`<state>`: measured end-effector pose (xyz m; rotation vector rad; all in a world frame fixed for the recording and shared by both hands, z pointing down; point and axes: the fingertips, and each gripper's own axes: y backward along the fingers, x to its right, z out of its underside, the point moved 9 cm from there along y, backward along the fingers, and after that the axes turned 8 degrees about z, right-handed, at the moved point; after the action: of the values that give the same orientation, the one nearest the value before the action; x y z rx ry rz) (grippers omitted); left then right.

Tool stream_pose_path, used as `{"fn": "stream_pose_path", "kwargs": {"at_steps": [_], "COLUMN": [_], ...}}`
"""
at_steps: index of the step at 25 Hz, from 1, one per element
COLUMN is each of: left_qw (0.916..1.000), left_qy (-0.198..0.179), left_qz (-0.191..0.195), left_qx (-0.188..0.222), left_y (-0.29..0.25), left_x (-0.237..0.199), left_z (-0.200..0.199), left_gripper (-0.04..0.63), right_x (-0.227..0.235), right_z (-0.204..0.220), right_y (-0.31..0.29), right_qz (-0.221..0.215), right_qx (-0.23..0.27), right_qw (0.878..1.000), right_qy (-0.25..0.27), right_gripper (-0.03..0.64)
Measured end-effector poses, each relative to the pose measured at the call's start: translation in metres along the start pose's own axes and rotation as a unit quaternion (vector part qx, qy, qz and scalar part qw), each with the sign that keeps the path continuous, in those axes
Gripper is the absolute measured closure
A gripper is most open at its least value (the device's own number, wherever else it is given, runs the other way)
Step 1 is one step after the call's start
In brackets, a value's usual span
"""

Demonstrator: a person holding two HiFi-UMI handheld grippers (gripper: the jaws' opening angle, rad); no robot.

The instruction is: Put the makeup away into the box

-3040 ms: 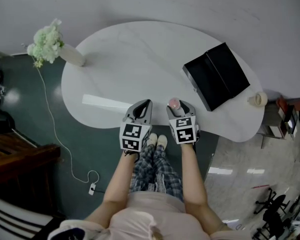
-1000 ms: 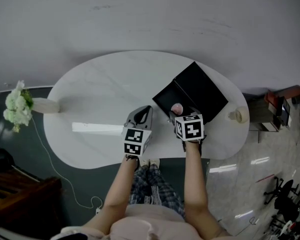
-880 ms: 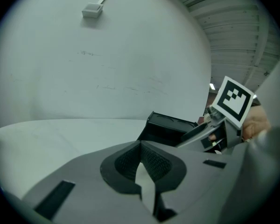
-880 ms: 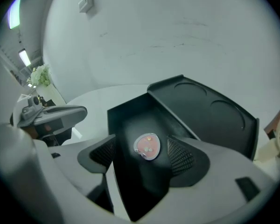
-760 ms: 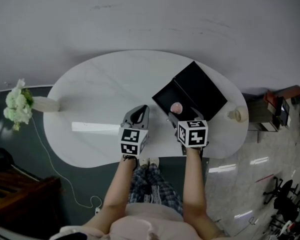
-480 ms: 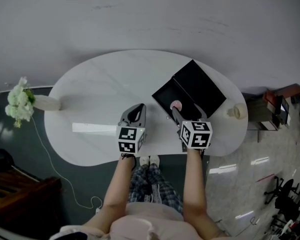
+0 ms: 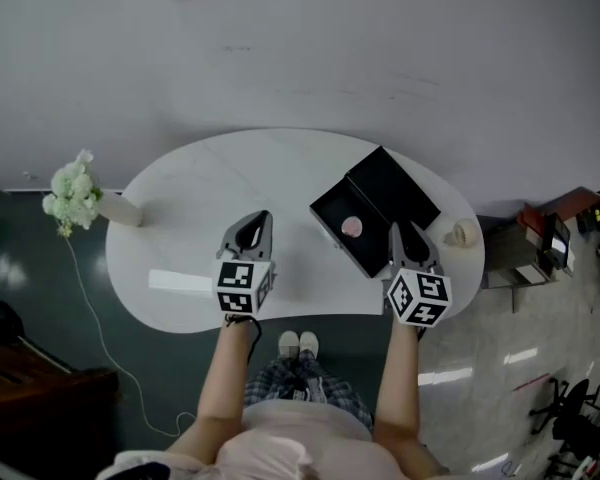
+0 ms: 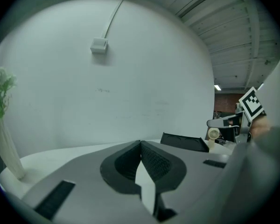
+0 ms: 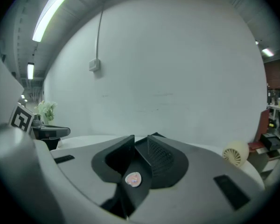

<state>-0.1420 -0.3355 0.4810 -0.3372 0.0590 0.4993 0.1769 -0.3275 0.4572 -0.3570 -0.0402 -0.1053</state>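
Left tongs [image 8: 141,143]: jaws pressed together; nothing between them; held over the white surface [image 7: 180,238], left of the box.
Right tongs [image 9: 141,140]: jaws closing, only a narrow gap left; nothing between them; held up, just beside the box's near right corner.
Makeup [image 7: 351,226]: a round pink piece lying inside the black box [image 7: 368,251]; neither tongs touches it.
Box: open on the right part of the surface; lid [image 7: 400,190] folded back.
Head view alone: the flower vase [image 7: 75,193] at the left end; a small fan [image 7: 458,233] at the right end.
Right gripper view alone: the makeup seen below through the gap.
Left gripper view alone: the box edge-on; its inside hidden.
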Motion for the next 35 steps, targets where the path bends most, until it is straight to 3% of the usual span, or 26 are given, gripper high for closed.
{"fn": "stream_pose_path", "kwargs": {"at_steps": [6, 18, 35], "left_qw": [0.9990, 0.9950, 0.9955], "left_qy": [-0.021, -0.040, -0.042], "left_qz": [-0.015, -0.026, -0.036], "left_qx": [0.036, 0.087, 0.077], "left_y": [0.045, 0.089, 0.097], "left_x": [0.005, 0.016, 0.014], "left_z": [-0.033, -0.063, -0.057], "left_gripper": [0.569, 0.569, 0.569], "right_x": [0.002, 0.015, 0.019], "right_z": [-0.028, -0.057, -0.050], "right_y": [0.042, 0.086, 0.095], "right_qz": [0.000, 0.017, 0.020], "right_qx": [0.061, 0.137, 0.130], "right_qw": [0.998, 0.990, 0.990], "right_qy": [0.024, 0.036, 0.044], "right_gripper": [0.581, 0.600, 0.600]}}
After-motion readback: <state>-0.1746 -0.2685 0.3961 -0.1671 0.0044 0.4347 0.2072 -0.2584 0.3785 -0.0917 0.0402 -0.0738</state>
